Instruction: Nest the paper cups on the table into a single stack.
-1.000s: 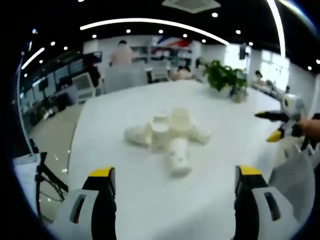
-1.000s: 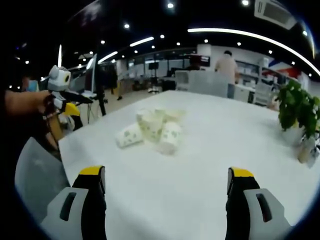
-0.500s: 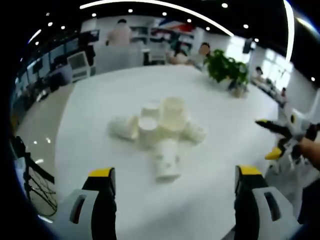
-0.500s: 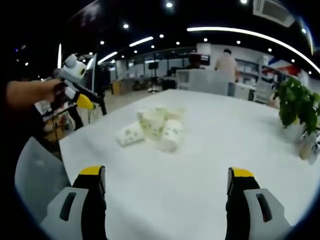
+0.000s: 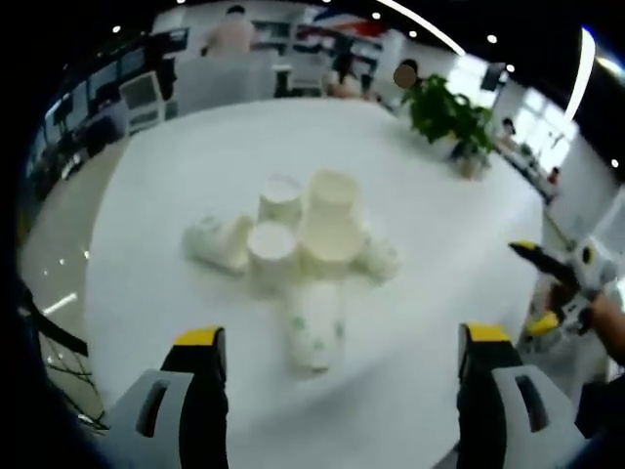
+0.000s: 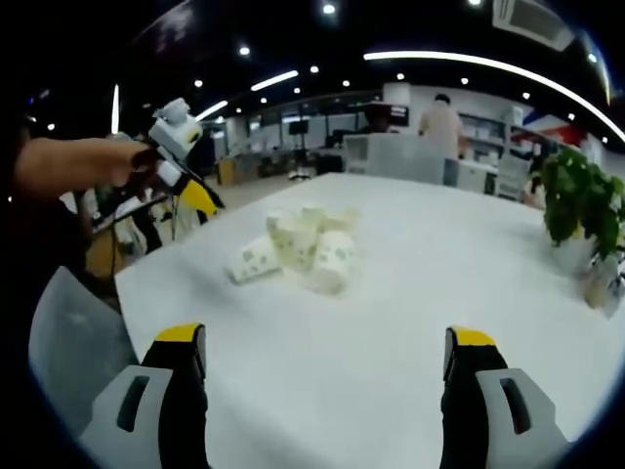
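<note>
While both grippers hang above the near edge, the big white table [image 5: 176,195] carries everything. Next in size, a leafy potted plant [image 5: 444,115] sits toward the far right corner. Around the table's middle is a loose huddle of paper cups [image 5: 293,244], a few standing and a few tipped over, one lying cup [image 5: 314,327] pointing at the near edge. Left gripper [image 5: 340,391] has its jaws spread wide with nothing between them; you can also see it held up by a hand [image 6: 83,161] off the left edge. Right gripper [image 6: 327,386] is spread too, nothing in it, over the near edge well short of the cups.
</note>
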Demonstrator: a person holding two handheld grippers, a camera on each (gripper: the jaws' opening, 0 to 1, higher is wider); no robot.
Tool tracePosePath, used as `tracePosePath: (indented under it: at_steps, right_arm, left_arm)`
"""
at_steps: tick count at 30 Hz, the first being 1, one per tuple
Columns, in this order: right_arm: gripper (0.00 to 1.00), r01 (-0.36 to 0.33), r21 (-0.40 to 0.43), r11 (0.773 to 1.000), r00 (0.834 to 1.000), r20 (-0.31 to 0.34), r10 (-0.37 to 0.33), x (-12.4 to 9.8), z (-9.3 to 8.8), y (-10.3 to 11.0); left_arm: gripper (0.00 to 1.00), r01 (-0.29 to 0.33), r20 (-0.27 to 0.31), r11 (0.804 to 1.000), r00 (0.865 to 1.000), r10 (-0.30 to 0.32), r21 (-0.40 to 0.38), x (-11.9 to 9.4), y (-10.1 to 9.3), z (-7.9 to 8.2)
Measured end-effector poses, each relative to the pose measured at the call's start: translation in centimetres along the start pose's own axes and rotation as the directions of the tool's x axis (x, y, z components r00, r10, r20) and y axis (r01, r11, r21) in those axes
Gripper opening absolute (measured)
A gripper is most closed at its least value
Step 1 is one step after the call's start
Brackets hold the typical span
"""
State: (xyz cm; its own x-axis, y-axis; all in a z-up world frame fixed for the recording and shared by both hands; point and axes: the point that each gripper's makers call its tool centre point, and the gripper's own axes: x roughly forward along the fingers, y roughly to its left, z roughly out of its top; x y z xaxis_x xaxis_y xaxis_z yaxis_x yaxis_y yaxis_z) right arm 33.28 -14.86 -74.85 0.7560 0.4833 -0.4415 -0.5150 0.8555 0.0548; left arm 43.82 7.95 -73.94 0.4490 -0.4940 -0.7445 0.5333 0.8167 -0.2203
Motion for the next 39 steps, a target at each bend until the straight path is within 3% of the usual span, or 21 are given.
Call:
tracePosePath:
  at_steps: [8, 16, 20, 30, 33, 36, 39]
  right_arm:
    - [1.00, 0.009, -0.003, 1.000, 1.000, 0.000, -0.009, -0.1, -0.3, -0.1]
    - [1.00, -0.001, 0.004, 1.000, 1.000, -0.018, 0.001, 0.0, -1.2, 0.2]
    - [1.00, -0.008, 0.018, 1.000, 1.000, -0.014, 0.009, 0.2, -1.0, 0.3]
    - [1.00, -0.016, 0.019, 1.000, 1.000, -0.019, 0.017, 0.4, -0.9, 0.3]
    - [1.00, -0.019, 0.018, 1.000, 0.999, -0.028, 0.020, 0.4, -1.1, 0.2]
    - [1.00, -0.021, 0.019, 1.000, 0.999, -0.036, 0.022, 0.5, -1.4, 0.2]
    - [1.00, -0.020, 0.019, 1.000, 0.999, -0.042, 0.021, 0.4, -1.6, 0.1]
  left_arm:
    - [0.93, 0.009, -0.056, 1.000, 0.998, -0.010, -0.014, 3.1, 0.6, 0.3]
    - [0.85, 0.000, -0.110, 0.999, 0.994, 0.006, 0.050, 5.7, 1.3, 0.2]
    - [0.83, 0.022, -0.151, 1.000, 0.988, -0.019, 0.019, 6.8, 1.1, -0.6]
    - [0.65, 0.050, -0.203, 0.998, 0.977, -0.059, -0.050, 8.7, 1.2, -1.5]
    - [0.61, 0.038, -0.215, 0.999, 0.976, -0.043, -0.028, 9.2, 1.3, -1.7]
    - [0.60, -0.012, -0.252, 1.000, 0.968, 0.018, 0.022, 9.8, 2.5, -2.5]
    - [0.58, -0.017, -0.252, 1.000, 0.967, 0.020, 0.014, 10.1, 2.7, -2.5]
